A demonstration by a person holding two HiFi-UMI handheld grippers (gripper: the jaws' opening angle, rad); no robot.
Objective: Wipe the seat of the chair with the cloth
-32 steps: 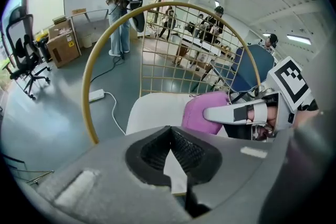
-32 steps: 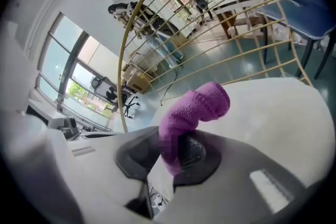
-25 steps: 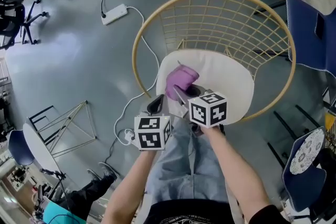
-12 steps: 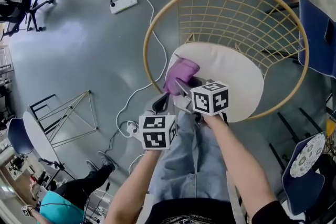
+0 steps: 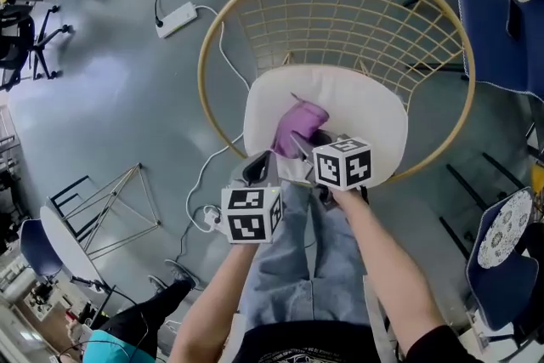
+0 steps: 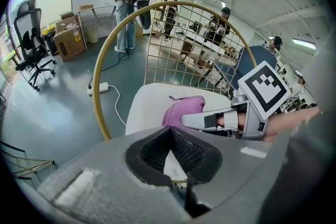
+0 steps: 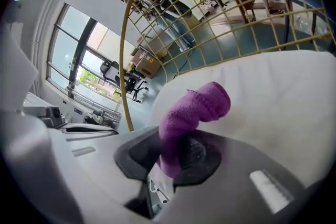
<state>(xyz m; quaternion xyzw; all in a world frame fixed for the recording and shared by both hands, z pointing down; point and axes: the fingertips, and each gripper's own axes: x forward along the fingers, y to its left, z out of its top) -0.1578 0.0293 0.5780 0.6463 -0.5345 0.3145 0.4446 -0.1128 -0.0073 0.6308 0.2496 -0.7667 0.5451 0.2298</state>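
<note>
With the right gripper's (image 5: 299, 145) jaws clamped on the bunched purple terry cloth (image 5: 298, 121) over the chair's white round seat cushion (image 5: 361, 108) and the left gripper's (image 5: 255, 169) jaws together and empty, a hard drag might have pulled the cloth free.

Colour reference:
- Cloth (image 5: 297, 127): plain purple
- Seat (image 5: 365, 110): off-white cushion
- Chair frame (image 5: 340, 8): pale gold hoop with a square wire grid in the same colour
- Left gripper (image 6: 170, 147) and right gripper (image 7: 178, 149): grey bodies and black textured pads; each carries a white cube with black square markers
- Floor (image 5: 110, 98): blue-grey
- Power strip (image 5: 177, 19): white
- Trousers (image 5: 297, 259): light blue denim
</note>
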